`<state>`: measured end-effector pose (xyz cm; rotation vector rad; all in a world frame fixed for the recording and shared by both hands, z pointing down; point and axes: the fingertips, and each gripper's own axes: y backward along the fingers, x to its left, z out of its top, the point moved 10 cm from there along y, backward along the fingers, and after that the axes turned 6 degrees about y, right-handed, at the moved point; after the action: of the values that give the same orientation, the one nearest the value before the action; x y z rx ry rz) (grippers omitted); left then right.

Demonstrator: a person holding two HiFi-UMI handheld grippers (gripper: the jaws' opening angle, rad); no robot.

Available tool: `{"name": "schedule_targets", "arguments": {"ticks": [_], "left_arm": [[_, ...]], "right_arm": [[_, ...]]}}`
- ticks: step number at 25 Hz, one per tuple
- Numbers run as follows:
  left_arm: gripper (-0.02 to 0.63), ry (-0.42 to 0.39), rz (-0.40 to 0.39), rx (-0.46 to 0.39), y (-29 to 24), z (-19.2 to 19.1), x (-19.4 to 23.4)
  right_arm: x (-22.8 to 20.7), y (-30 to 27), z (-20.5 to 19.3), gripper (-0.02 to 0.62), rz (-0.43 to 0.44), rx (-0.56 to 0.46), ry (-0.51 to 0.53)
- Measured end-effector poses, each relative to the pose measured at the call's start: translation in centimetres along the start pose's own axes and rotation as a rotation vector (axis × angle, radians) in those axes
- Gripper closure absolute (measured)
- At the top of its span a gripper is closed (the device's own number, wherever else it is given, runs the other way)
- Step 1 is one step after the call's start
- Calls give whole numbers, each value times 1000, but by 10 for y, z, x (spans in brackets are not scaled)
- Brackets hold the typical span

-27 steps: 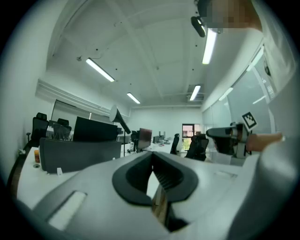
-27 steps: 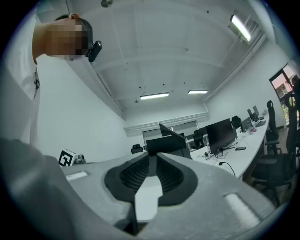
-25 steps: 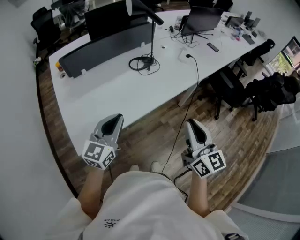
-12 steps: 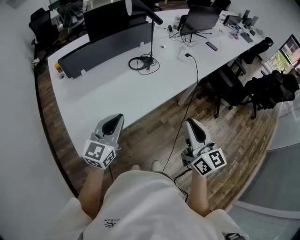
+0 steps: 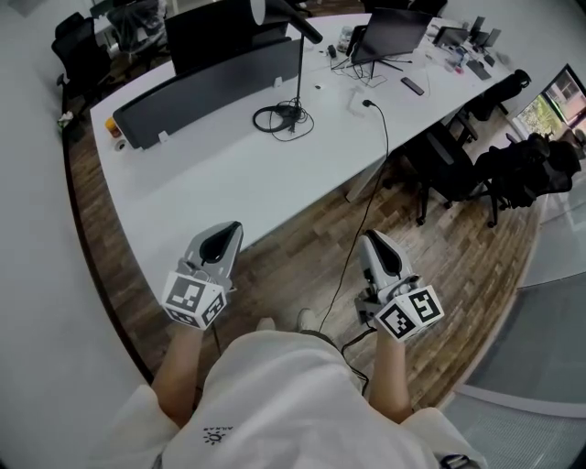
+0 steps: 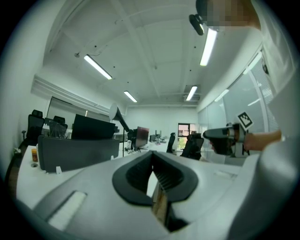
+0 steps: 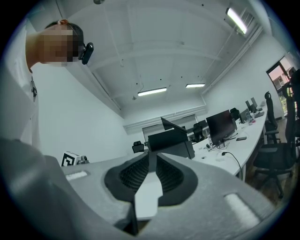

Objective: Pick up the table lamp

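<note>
The table lamp stands far back on the white table (image 5: 229, 174). It has a thin black stem (image 5: 299, 69), a dark head (image 5: 298, 18) and a base ringed by a coiled black cable (image 5: 282, 119). In the left gripper view its pale head (image 6: 114, 111) rises behind the dark panel. My left gripper (image 5: 222, 236) hangs shut and empty over the table's near edge. My right gripper (image 5: 377, 244) is shut and empty over the wooden floor. Both point level toward the table, well short of the lamp. The jaws meet in both the left gripper (image 6: 153, 164) and right gripper (image 7: 150, 159) views.
A dark divider panel (image 5: 201, 87) runs along the table behind the lamp. A black monitor (image 5: 394, 37) and small items sit at the far right end. A black cable (image 5: 371, 201) drops from the table to the floor. Office chairs (image 5: 458, 174) stand right.
Both grippers keep almost the same place in the head view. The table and lamp have drifted slightly upward in the picture.
</note>
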<state>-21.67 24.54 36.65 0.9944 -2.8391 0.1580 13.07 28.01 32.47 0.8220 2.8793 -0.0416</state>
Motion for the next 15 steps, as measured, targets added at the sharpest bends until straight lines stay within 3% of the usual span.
{"name": "schedule_targets", "arguments": {"ticks": [15], "left_arm": [[617,13,-20,-6,29,-7,24]], "right_arm": [[38,-10,2,546,-44,-25,46]]}}
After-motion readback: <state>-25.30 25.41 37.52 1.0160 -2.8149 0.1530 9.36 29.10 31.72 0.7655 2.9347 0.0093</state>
